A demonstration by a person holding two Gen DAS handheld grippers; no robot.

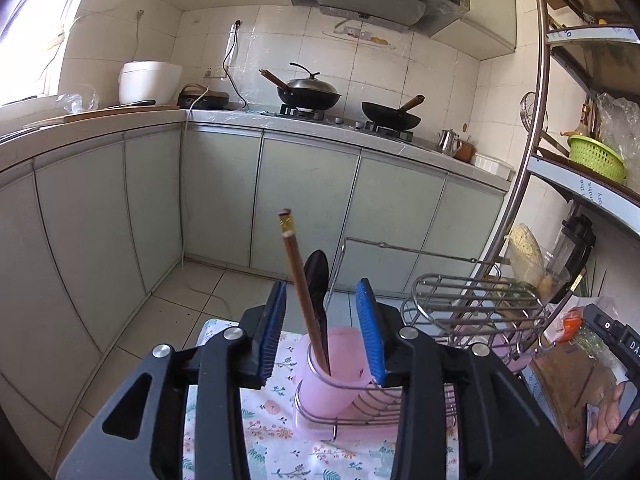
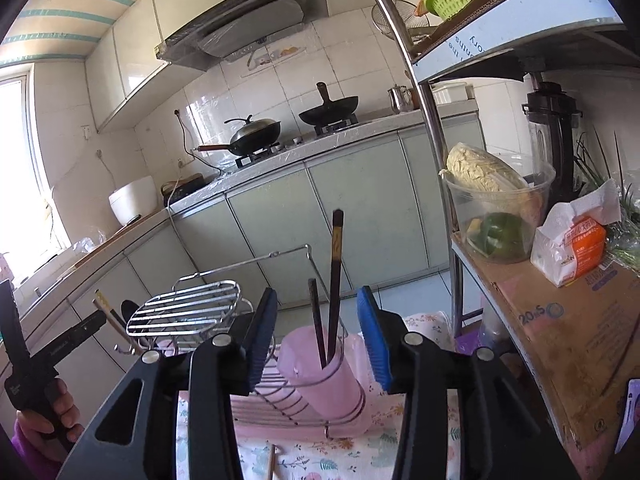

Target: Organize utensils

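- Two pink cups sit in a wire rack [image 2: 188,312] on a flowered cloth [image 1: 276,432].
- Left cup [image 1: 332,372]: one brown chopstick [image 1: 300,288], one black spoon [image 1: 318,284].
- Right cup [image 2: 320,384]: two dark chopsticks [image 2: 334,280].
- One more chopstick [image 2: 271,462] lies on the cloth.
- Left tool [image 1: 322,308] spread, pinching nothing.
- Right tool [image 2: 316,316] spread, pinching nothing.

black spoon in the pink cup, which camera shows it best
The left wrist view. The black spoon stands right between the open fingers, in the pink cup beside a wooden chopstick. The right wrist view shows only its dark tip at far left, behind the wire rack.
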